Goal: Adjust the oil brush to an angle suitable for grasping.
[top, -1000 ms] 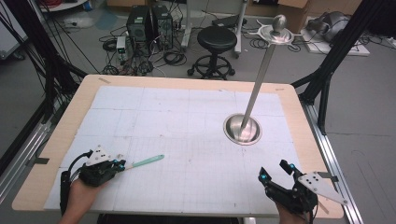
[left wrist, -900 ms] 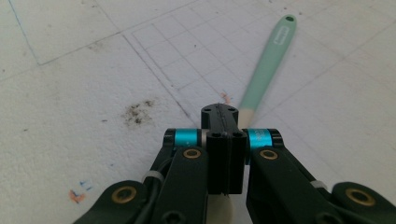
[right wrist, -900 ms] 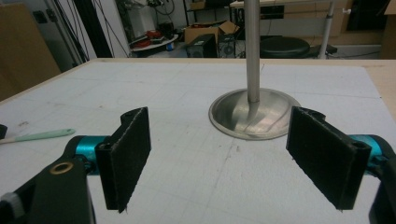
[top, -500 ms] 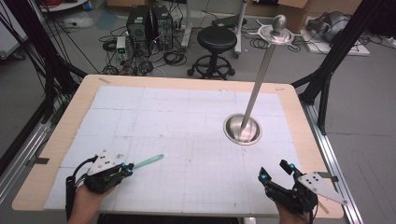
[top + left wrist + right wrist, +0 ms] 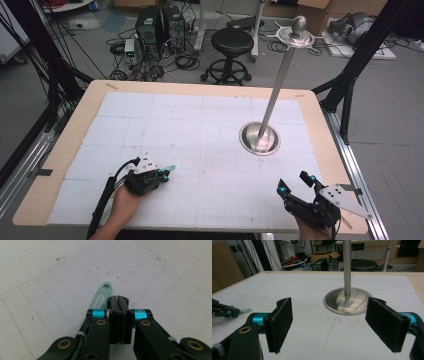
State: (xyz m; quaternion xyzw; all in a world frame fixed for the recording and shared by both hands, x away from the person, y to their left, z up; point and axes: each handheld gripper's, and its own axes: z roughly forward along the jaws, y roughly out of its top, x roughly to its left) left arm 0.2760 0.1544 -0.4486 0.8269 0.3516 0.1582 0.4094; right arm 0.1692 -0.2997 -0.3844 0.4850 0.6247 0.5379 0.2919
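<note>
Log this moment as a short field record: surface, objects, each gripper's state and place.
surface: white gridded mat on a wooden table
stand: metal pole on a round base, right of centre
tool: mint-green handle with a hole at its end, lying beside and under the left gripper's shut jaws; grip not confirmed
left gripper: near left of the mat, jaws closed together
right gripper: near right, jaws wide apart, holding nothing
</note>
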